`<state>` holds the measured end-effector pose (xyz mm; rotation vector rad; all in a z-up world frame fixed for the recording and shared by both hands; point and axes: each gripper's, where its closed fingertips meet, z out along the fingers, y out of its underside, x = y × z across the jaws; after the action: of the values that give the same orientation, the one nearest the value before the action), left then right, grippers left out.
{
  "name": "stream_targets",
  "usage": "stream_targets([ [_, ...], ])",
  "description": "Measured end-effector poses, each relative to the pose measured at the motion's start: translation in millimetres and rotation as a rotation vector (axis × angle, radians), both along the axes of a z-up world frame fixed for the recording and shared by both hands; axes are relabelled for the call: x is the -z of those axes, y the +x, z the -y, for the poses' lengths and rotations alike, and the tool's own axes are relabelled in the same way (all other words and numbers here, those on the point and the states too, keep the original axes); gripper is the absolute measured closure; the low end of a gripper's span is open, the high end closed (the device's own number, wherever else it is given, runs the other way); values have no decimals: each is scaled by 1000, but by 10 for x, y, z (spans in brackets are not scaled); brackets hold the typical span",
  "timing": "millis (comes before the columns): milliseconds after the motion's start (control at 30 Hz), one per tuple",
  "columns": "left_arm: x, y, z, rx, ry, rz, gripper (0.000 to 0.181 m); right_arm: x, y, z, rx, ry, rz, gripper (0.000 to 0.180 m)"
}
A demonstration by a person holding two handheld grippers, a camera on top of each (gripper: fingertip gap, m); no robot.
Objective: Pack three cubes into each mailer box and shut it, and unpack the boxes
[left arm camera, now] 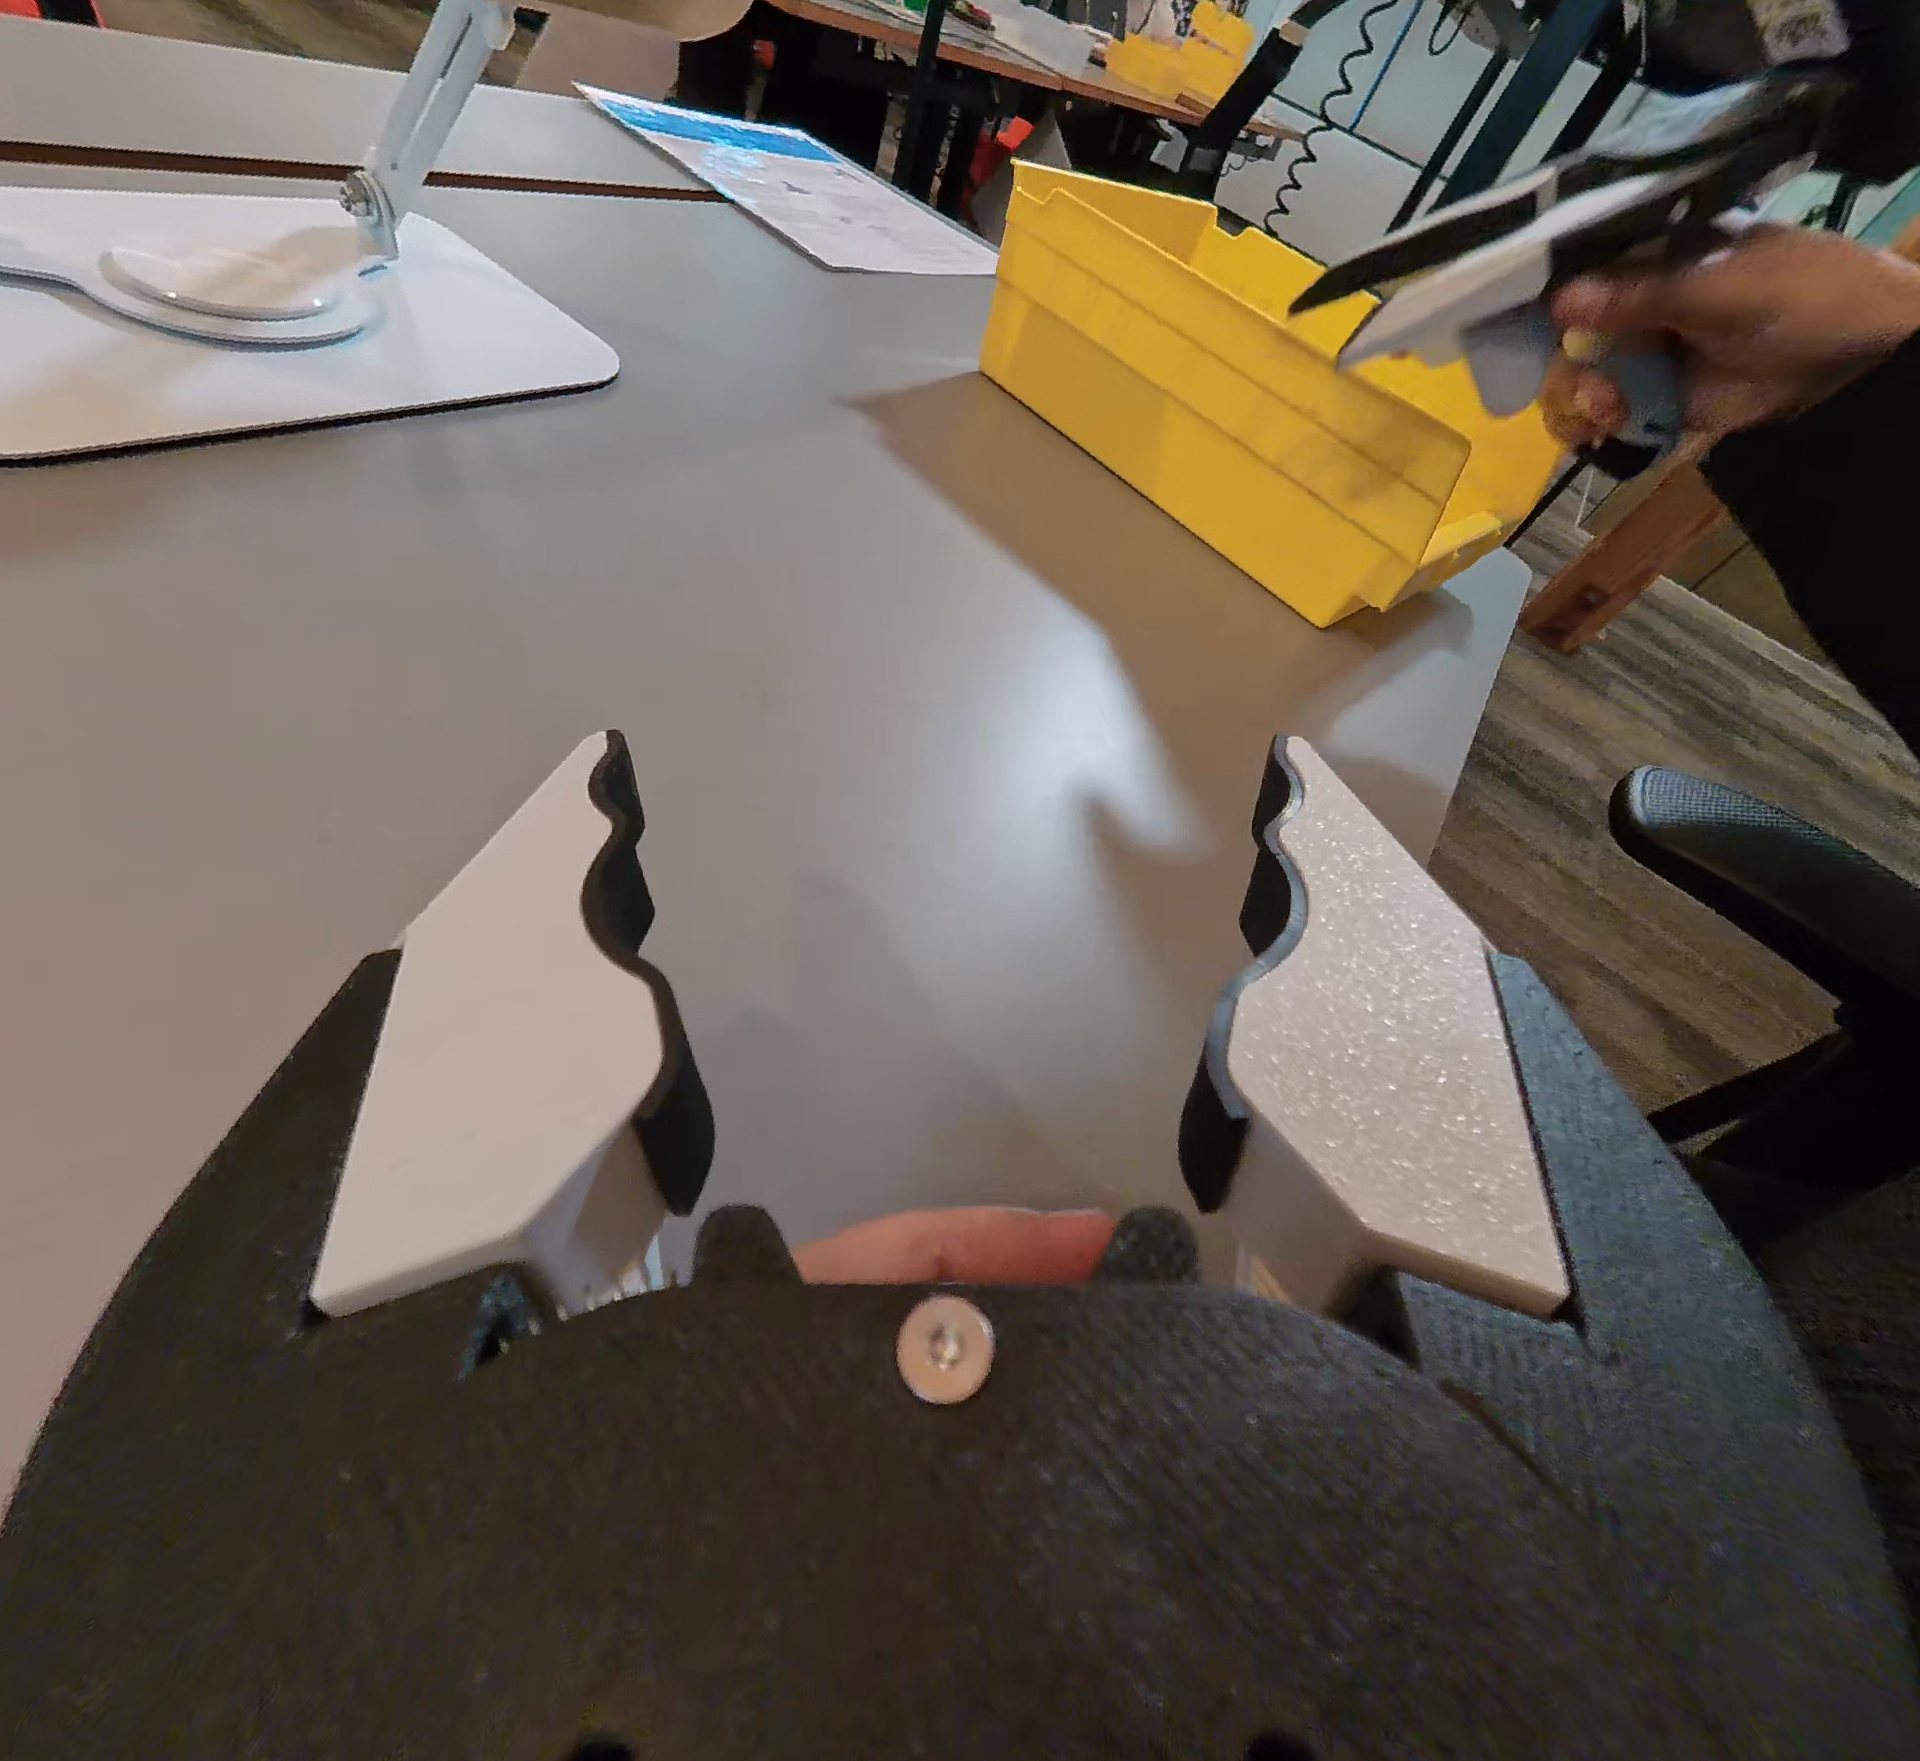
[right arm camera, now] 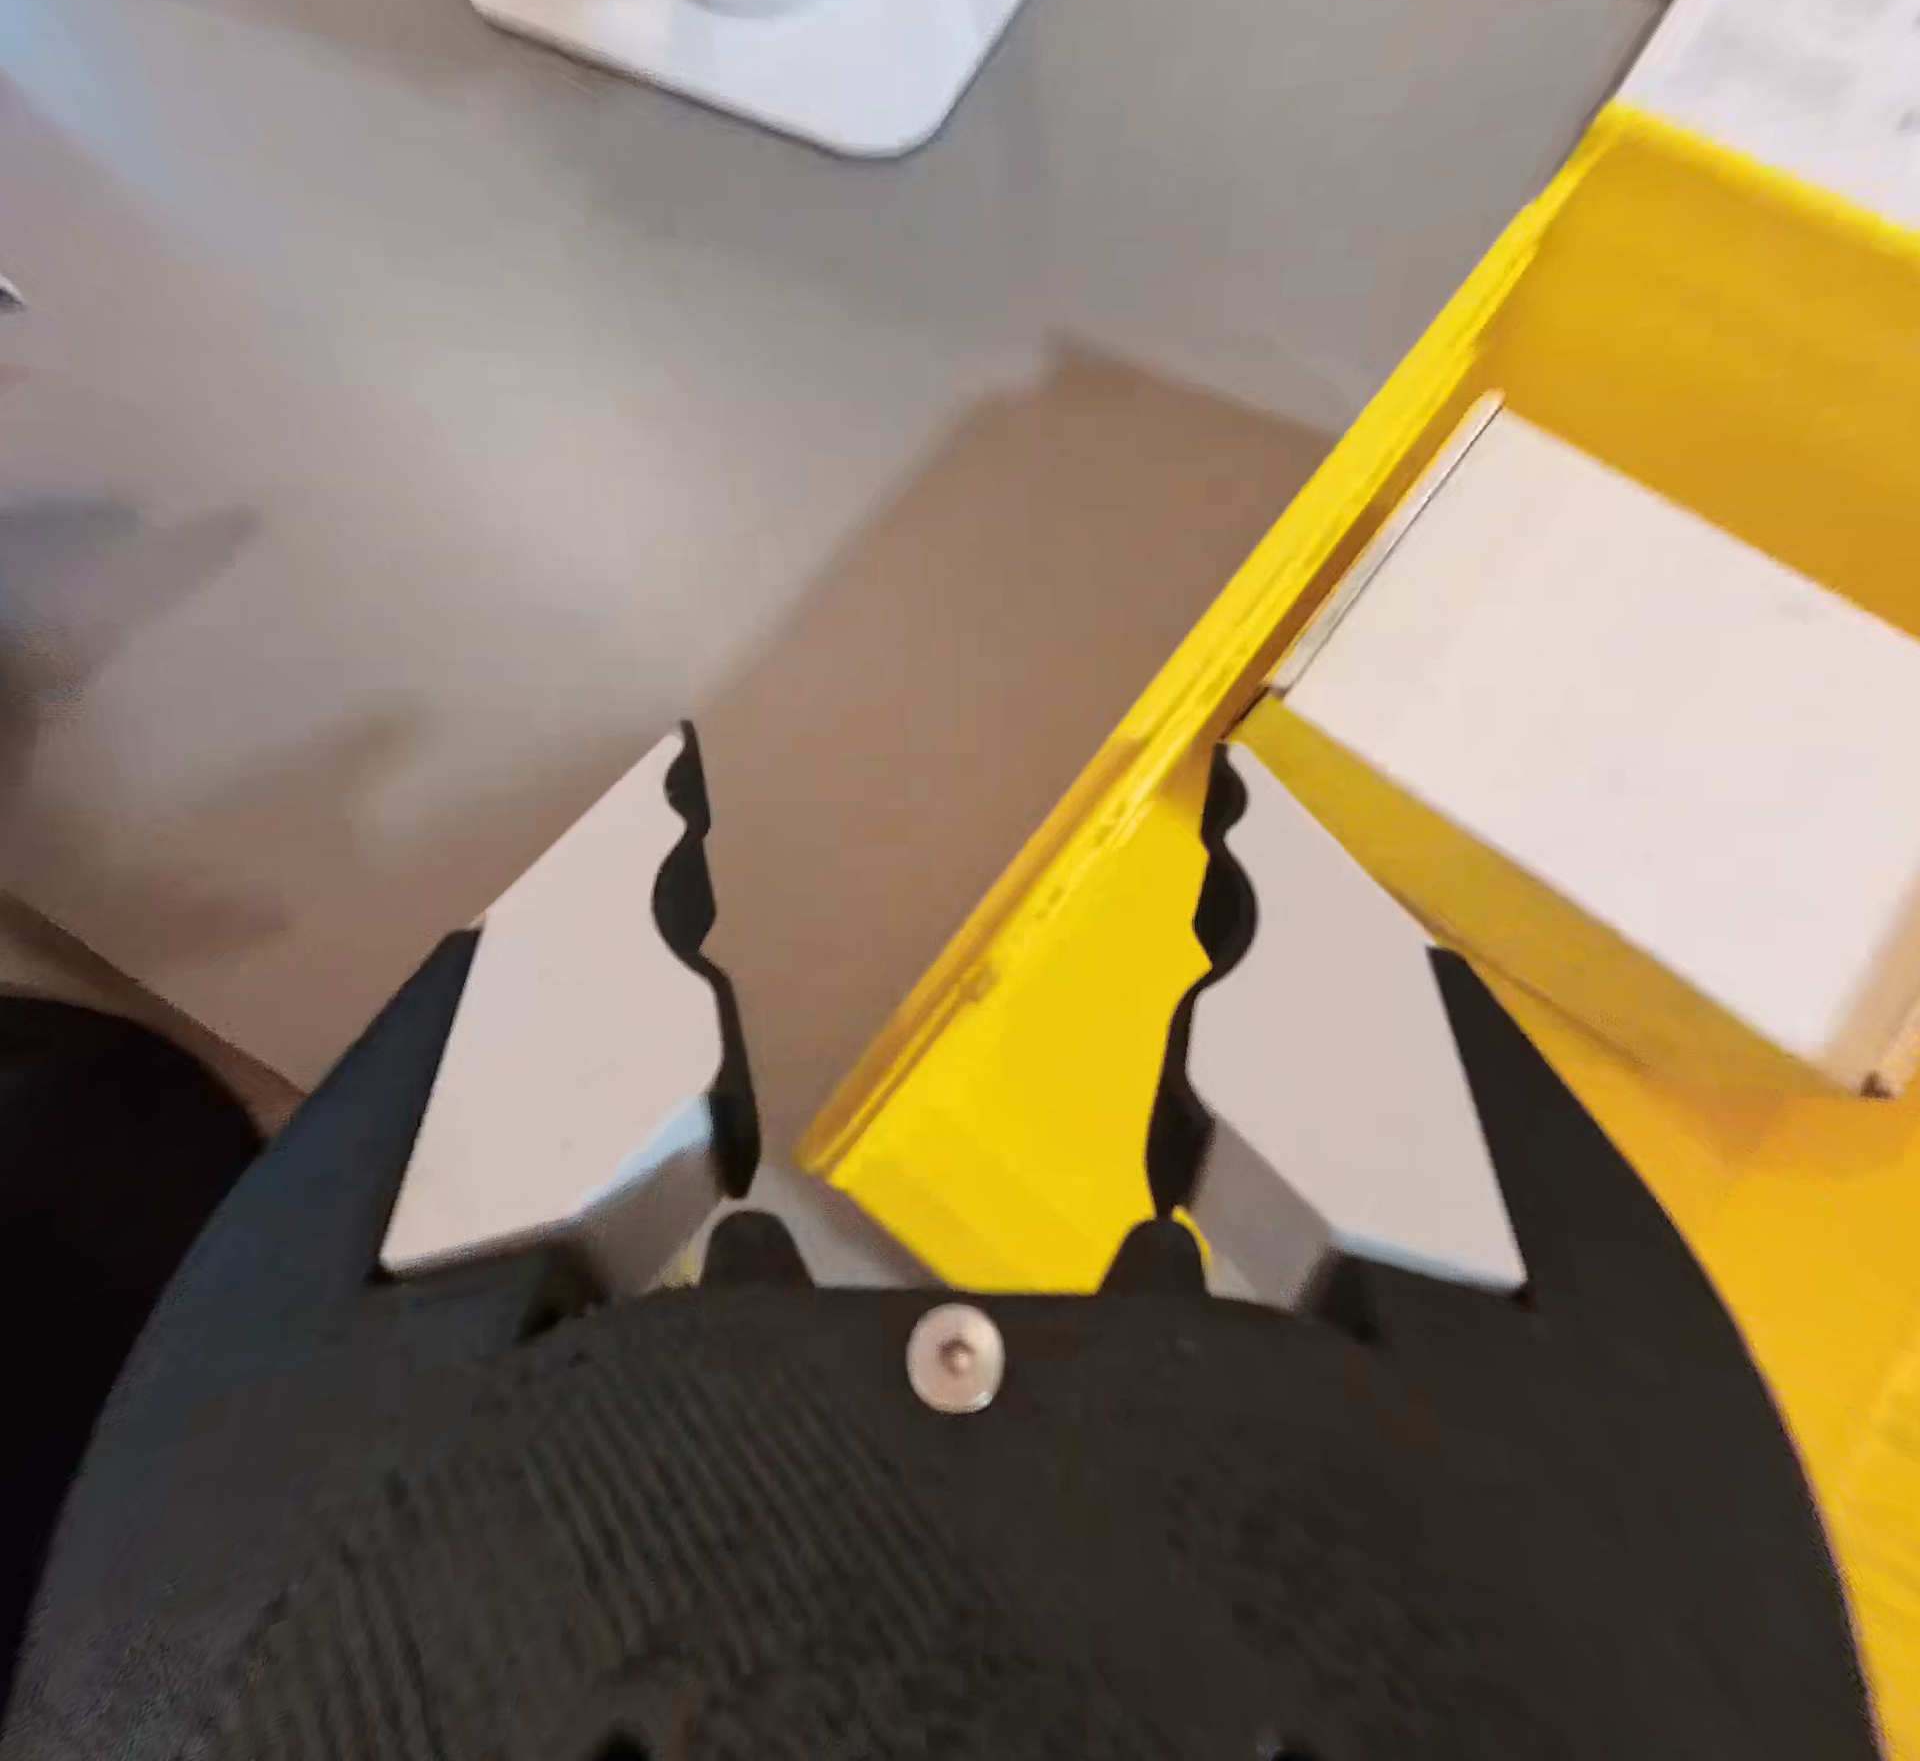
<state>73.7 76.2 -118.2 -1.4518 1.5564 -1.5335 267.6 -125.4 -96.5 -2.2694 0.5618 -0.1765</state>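
Note:
A yellow bin (left arm camera: 1226, 423) stands at the table's right edge. In the right wrist view a white mailer box (right arm camera: 1621, 714) lies shut inside the yellow bin (right arm camera: 1049, 1067). My right gripper (right arm camera: 951, 745) is open and empty, hovering over the bin's near wall; it also shows in the left wrist view (left arm camera: 1325, 319), held by a hand above the bin. My left gripper (left arm camera: 951, 755) is open and empty, low over the bare grey table (left arm camera: 727, 672). No cubes are in view.
A white stand with a flat base (left arm camera: 312, 340) sits at the left of the table, also in the right wrist view (right arm camera: 790, 18). A printed sheet (left arm camera: 800, 184) lies at the back. A black office chair (left arm camera: 1766, 880) stands off the table's right edge. Measured from the fingertips, the flat base (left arm camera: 312, 340) is 25 centimeters or so from the left gripper and 35 centimeters from the right.

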Motion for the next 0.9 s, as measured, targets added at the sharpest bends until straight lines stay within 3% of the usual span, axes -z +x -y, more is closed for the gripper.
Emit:
stream_targets([
  [100,-43,-19,7,0,5,18,65,328,-103,-30,62,-131,92,102],
  [200,-56,-34,-14,-8,21,28,66,381,-31,112,141,-253,259,123],
  [267,-61,-50,-15,-7,5,30,66,348,-102,105,150,-201,223,135],
  [400,-35,-100,3,7,-8,19,66,281,-235,62,139,-92,125,131],
  [500,-79,-148,-57,-16,36,48,68,-84,-282,-28,139,-29,249,118],
  [567,-260,-238,-88,-21,48,138,86,-413,-532,-275,52,82,343,120],
  [633,-518,-412,-37,58,-18,211,113,-596,-1050,-651,-122,244,300,118],
  [700,-810,-571,-111,90,-129,240,109,-625,-1758,-1042,-339,452,87,117],
  [767,-1017,-694,-353,20,-153,228,87,-495,-2416,-1292,-540,598,-169,120],
  [833,-1150,-883,-567,-23,-114,220,88,-147,-2808,-1370,-699,571,-313,121],
  [900,-1119,-1054,-826,-89,-47,134,89,169,-2852,-1370,-737,466,-371,122],
])
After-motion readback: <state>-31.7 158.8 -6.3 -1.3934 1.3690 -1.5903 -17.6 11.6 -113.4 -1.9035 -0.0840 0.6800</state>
